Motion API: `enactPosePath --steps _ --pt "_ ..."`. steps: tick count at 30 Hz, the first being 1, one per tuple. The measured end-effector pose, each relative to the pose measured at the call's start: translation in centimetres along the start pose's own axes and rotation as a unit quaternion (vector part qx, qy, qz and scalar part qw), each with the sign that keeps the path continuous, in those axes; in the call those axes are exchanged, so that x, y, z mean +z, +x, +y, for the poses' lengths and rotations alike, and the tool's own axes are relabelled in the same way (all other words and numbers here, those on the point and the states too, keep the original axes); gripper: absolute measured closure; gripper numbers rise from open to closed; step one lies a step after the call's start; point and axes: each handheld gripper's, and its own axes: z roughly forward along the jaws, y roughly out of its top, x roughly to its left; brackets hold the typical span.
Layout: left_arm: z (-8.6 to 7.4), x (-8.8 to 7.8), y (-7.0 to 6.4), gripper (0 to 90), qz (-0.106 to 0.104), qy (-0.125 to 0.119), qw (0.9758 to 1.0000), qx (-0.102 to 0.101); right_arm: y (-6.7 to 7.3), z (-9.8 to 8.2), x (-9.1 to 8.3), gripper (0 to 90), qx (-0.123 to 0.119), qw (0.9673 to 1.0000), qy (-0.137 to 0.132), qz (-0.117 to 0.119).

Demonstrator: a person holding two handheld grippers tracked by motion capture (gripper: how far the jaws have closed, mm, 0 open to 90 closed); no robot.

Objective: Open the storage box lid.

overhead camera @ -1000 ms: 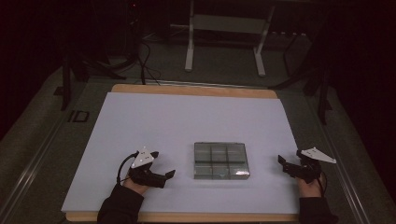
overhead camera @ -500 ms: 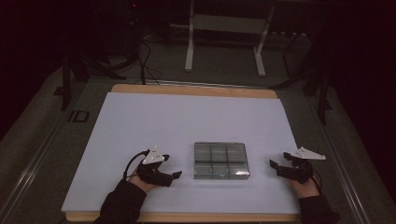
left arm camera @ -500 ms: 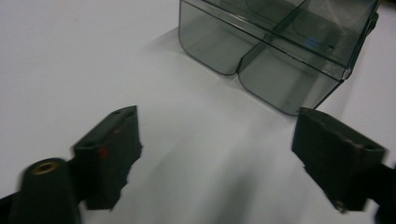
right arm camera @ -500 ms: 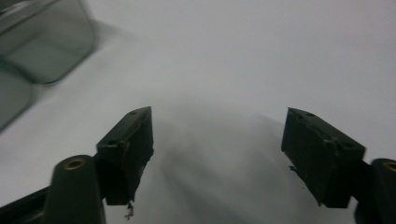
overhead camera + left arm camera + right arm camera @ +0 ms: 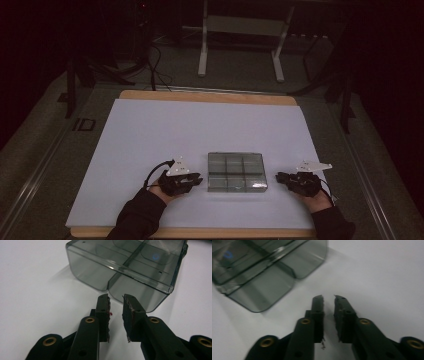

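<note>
Near edge of counter: white sheet-covered counter (image 5: 150, 135) carries one item, a smoky grey transparent plastic compartment box (image 5: 236, 171), rectangular, divided into a grid of cells.
Box position: near-centre of the counter, flat on its base, between the two grippers and apart from both.
Box condition: walls clear enough to see the dividers through them; rounded corners; a raised rim line runs along the top edge in the left gripper view (image 5: 125, 267). Cells look empty, though reflections hinder a firm reading.
Left hand-held gripper (image 5: 197, 180): just left of the box, tips pointing at its left wall; nearly clenched, a narrow gap between the pads (image 5: 106, 312), nothing in it.
Right hand-held gripper (image 5: 280, 177): just right of the box, tips pointing at its right wall; likewise nearly clenched and empty, pads (image 5: 318, 312) short of the box corner (image 5: 262, 297).
Change noted: against the earlier high views, both hands have drawn in toward the box from either side, and both sets of jaws have just been closing from wide.
Judgement: narrowed jaws cannot straddle a wall, so a two-sided push or steadying of the box looks more likely than a pinch.
</note>
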Motion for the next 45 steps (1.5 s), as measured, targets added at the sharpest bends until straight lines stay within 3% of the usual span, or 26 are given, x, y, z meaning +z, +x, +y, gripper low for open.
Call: enactPosePath --steps 6,13,22,40,44,45 --pt "0.3 0.7 -0.4 88.8 -0.011 0.004 0.9998 0.013 1.1 0.4 0.7 89.7 -0.022 0.9992 0.004 0.033" --pt "0.4 0.9 -0.8 90.0 -0.023 0.002 0.9994 0.025 2.2 0.8 1.4 89.9 -0.048 0.9972 0.005 0.057" --pt "0.8 0.4 -0.9 90.0 -0.019 -0.01 0.9992 0.035 2.6 1.4 1.3 89.9 -0.051 0.997 0.005 0.058" --pt "1.5 0.3 -1.1 90.0 -0.018 -0.023 0.9989 0.037 2.8 2.5 0.1 89.8 -0.051 0.9963 -0.027 0.064" --pt "1.7 0.3 -0.8 85.1 -0.013 -0.034 0.9989 0.028 2.7 2.7 0.1 83.9 -0.049 0.9966 -0.034 0.057" --pt "1.9 0.3 -0.7 82.5 -0.006 -0.036 0.999 0.027 2.6 2.9 0.1 78.8 -0.052 0.9965 -0.037 0.053"
